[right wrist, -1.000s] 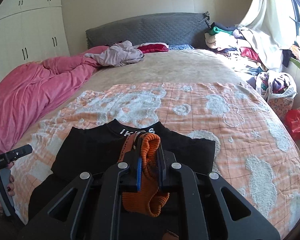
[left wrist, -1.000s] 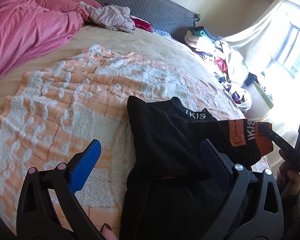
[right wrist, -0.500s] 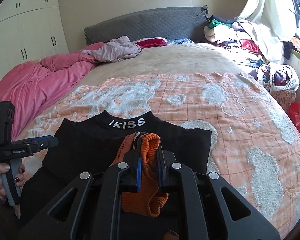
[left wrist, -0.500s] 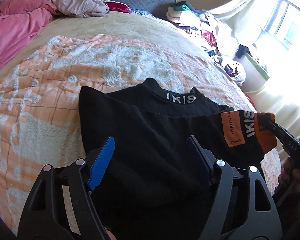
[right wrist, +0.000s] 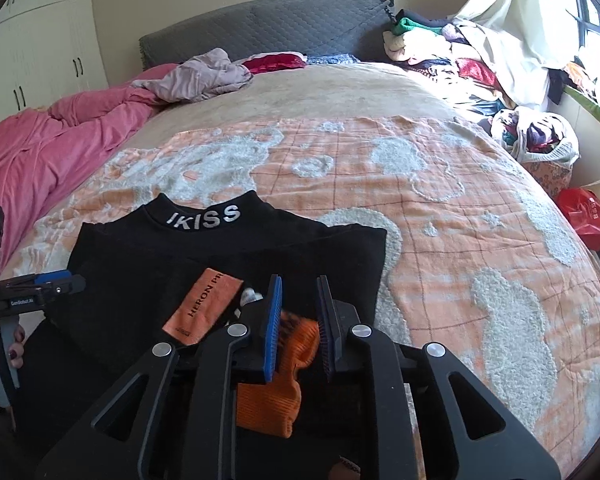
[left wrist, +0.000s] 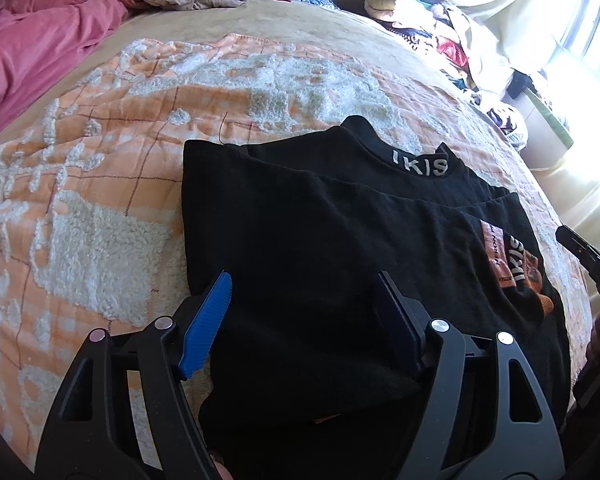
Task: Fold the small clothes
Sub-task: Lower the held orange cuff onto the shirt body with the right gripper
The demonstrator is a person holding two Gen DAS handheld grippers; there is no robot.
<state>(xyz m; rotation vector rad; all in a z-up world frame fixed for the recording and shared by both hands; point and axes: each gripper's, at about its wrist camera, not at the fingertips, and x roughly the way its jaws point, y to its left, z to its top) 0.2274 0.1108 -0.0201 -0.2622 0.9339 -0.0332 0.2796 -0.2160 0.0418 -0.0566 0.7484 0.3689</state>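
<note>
A black top (left wrist: 320,240) with "IKISS" on its collar (right wrist: 204,218) lies on the orange and white blanket (right wrist: 440,208). One sleeve is folded across its front, showing an orange patch (right wrist: 204,304) and an orange cuff (right wrist: 284,360). My right gripper (right wrist: 299,284) has its jaws opening. The cuff lies between the pads with a gap on each side. My left gripper (left wrist: 304,284) hangs low over the top's left side, jaws wide apart with flat black cloth under and between them. In the right wrist view the left gripper (right wrist: 66,280) sits at the top's left edge, held by a hand.
A pink duvet (right wrist: 60,140) is bunched at the left, with a grey-mauve garment (right wrist: 204,76) near the grey headboard (right wrist: 268,24). A heap of clothes (right wrist: 440,48), a bag of clothes (right wrist: 540,136) and a red bag (right wrist: 584,216) line the right side. White wardrobes (right wrist: 40,40) stand at far left.
The right gripper's pads have parted from the orange cuff, and the sleeve now rests across the top. The left gripper narrowed somewhat and moved down over the black top.
</note>
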